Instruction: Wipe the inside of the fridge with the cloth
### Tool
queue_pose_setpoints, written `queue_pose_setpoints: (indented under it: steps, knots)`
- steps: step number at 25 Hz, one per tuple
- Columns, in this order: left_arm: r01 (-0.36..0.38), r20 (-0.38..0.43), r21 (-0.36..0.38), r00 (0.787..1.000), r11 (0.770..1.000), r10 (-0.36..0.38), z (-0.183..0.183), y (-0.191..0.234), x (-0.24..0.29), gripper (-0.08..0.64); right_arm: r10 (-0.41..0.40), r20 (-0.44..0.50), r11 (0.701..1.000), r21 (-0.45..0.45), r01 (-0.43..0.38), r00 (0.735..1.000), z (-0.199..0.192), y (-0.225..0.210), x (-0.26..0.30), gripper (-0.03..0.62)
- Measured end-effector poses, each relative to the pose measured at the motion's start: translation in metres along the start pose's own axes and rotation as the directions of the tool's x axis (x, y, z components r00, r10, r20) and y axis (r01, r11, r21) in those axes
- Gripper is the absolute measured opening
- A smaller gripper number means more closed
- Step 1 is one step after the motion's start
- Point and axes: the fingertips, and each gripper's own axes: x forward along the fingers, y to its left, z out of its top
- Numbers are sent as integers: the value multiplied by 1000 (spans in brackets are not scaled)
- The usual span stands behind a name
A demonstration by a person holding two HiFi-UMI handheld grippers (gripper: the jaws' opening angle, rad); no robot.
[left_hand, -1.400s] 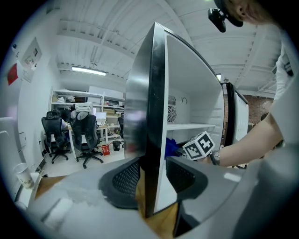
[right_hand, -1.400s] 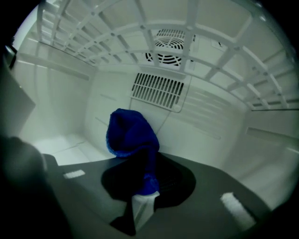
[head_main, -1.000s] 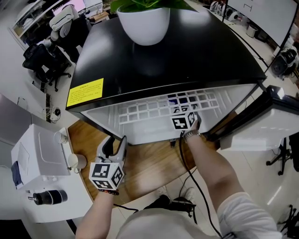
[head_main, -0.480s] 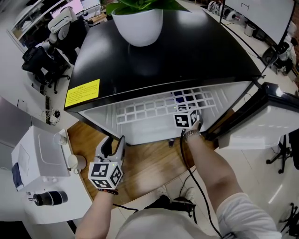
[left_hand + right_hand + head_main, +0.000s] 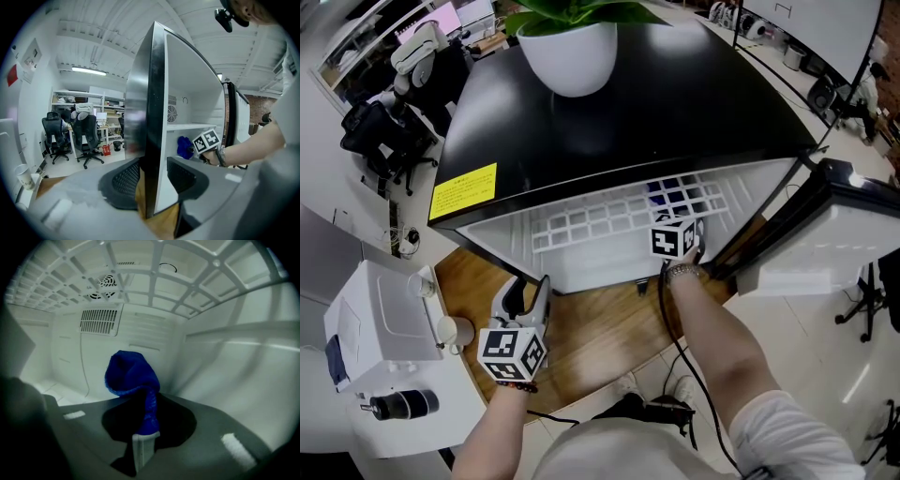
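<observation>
Pushing hard could slide the fridge (image 5: 628, 103) on the wood table (image 5: 600, 333) & tip the plant pot (image 5: 572, 52) on top. Left gripper (image 5: 147, 176) is open round the fridge's front edge, prob. not touching it. Right gripper (image 5: 146, 425) pinches the blue cloth (image 5: 130, 373) inside the fridge, under the grid shelf (image 5: 154, 282). 1 snag there could pull it free. Office chairs (image 5: 384, 131) stand behind.
</observation>
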Motion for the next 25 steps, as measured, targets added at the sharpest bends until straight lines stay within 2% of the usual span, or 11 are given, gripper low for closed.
queue_pose_setpoints:
  steps: [6, 16, 21, 25]
  knots:
    - [16, 7, 0, 1000, 1000, -16, 0, 0, 0, 179, -34, -12, 999, 36, 35, 999, -7, -7, -8, 63]
    - [38, 21, -8, 999, 999, -37, -1, -1, -1, 179, -28, 10, 998, 56, 28, 1000, -6, -9, -33, 63]
    - [43, 33, -17, 999, 999, -43, 0, -1, 1, 179, 85, 82, 996, -18, -83, 993, 12, 24, -51, 63]
    - [48, 36, -21, 998, 999, -47, 0, -1, 0, 179, 208, 112, 975, -98, -198, 972, 24, 76, -70, 63]
